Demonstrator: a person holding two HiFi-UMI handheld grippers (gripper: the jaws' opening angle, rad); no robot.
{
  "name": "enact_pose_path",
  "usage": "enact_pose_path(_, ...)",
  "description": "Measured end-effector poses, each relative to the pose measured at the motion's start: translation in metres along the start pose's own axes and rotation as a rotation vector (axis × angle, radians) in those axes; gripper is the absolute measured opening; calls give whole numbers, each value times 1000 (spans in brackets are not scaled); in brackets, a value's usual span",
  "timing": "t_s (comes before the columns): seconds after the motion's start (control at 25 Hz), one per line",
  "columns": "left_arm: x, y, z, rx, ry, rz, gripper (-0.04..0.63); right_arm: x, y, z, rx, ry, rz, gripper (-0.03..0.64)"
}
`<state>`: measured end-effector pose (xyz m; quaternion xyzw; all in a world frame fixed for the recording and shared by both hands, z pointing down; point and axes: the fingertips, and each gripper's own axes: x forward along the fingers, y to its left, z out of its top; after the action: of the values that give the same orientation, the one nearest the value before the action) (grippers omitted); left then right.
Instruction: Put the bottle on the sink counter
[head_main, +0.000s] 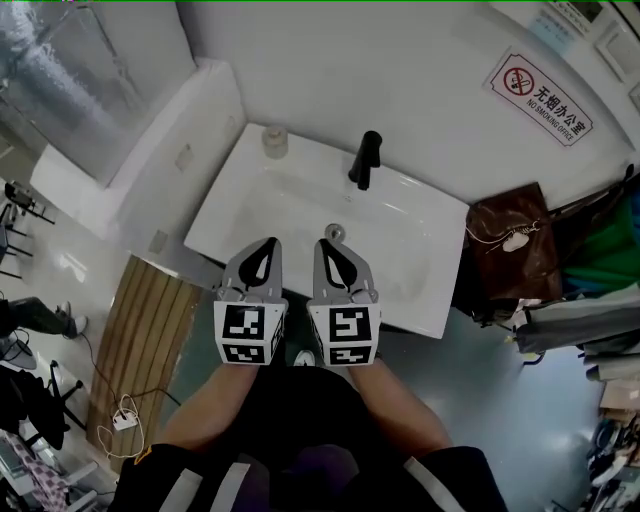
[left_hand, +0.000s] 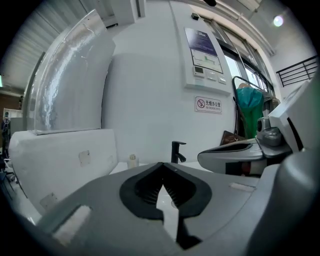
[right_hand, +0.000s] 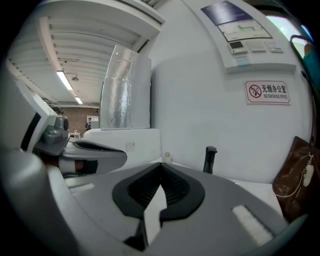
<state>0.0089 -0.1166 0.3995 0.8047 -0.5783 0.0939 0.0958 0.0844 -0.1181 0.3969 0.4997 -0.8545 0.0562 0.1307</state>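
Note:
A small pale bottle (head_main: 274, 141) stands upright on the back left corner of the white sink counter (head_main: 420, 300), left of the black faucet (head_main: 365, 160). My left gripper (head_main: 267, 246) and right gripper (head_main: 329, 245) hover side by side over the sink's front edge, both shut and holding nothing. The bottle is far ahead of both. In the left gripper view the bottle (left_hand: 132, 160) sits beyond the shut left gripper (left_hand: 161, 164), beside the faucet (left_hand: 176, 151). In the right gripper view the bottle (right_hand: 167, 158) stands past the shut right gripper (right_hand: 161, 165), left of the faucet (right_hand: 210, 159).
A brown bag (head_main: 510, 245) sits right of the sink, with hanging clothes behind it. A white box-shaped unit (head_main: 170, 150) stands against the sink's left side. A wooden slatted board (head_main: 140, 350) lies on the floor at the left. A no-smoking sign (head_main: 540, 97) hangs on the wall.

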Motion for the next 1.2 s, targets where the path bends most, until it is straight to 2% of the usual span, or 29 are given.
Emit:
enact_pose_path(0.16, -28, -15, -1, 4, 12, -16, 0, -25, 8, 0, 35, -27, 0, 0)
enact_pose_path(0.56, -64, -31, 16, 91, -2, -79, 0, -60, 32, 9, 68, -73, -9, 0)
enact_pose_path(0.84, -96, -16, 15, 124, -23, -127, 0, -72, 57, 17, 61, -81, -58, 0)
enact_pose_path(1.04, -119, 7, 12, 73, -32, -150, 0, -81, 78, 12, 77, -54, -104, 0)
enact_pose_path(1.2, -134, 25, 2, 61, -33, -171, 0, -85, 101, 13, 63, -38, -117, 0)
